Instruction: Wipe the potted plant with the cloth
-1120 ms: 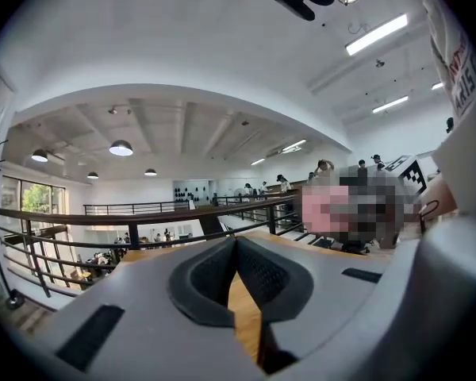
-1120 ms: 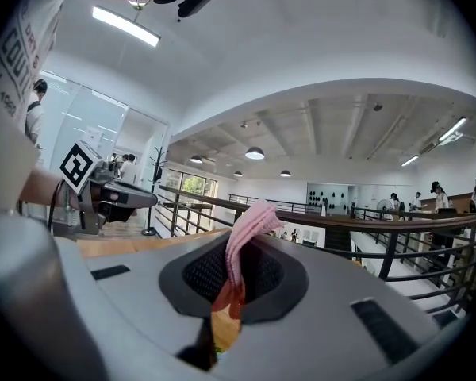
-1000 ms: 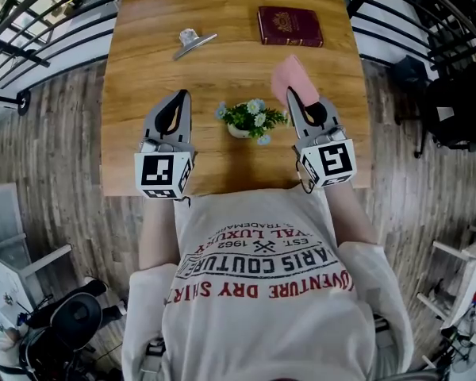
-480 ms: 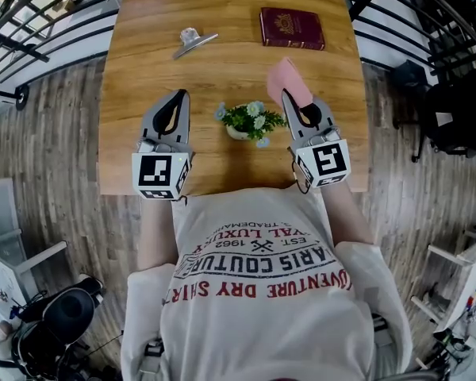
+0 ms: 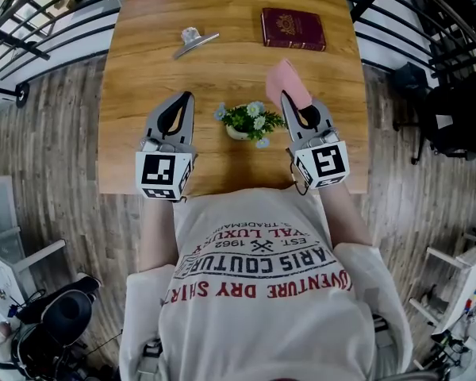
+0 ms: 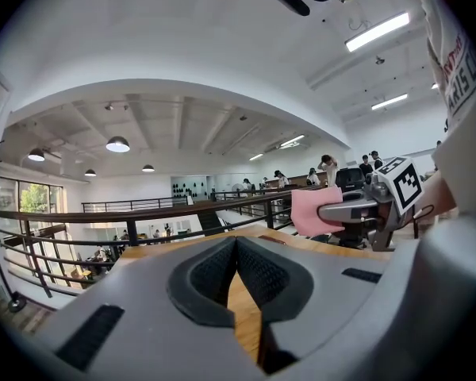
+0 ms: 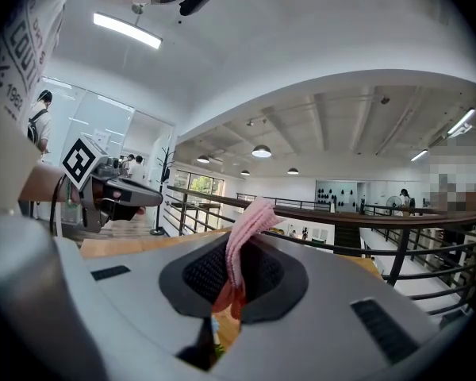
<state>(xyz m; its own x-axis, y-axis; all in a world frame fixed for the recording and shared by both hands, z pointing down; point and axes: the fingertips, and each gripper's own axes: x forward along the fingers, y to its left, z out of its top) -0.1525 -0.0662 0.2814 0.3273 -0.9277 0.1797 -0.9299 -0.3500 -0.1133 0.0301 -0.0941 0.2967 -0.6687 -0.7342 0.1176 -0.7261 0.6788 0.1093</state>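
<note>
We see the small potted plant [image 5: 250, 121], leafy green w/ pale blooms in a white pot, on the wood-grain table [image 5: 222, 22] btwn both grippers, just beside the right gripper [image 5: 289, 98]. Its jaws pinch the soft pink cloth [image 5: 284, 79], which pokes past the tips. The left gripper [image 5: 186, 98] has its jaws together w/ nothing in them.

Left gripper [image 5: 186, 97]: jaws pressed together, nothing between, near level. Right gripper [image 5: 286, 96]: clamped on pink cloth [image 5: 284, 78], near level. Both held forward, side by side.
</note>
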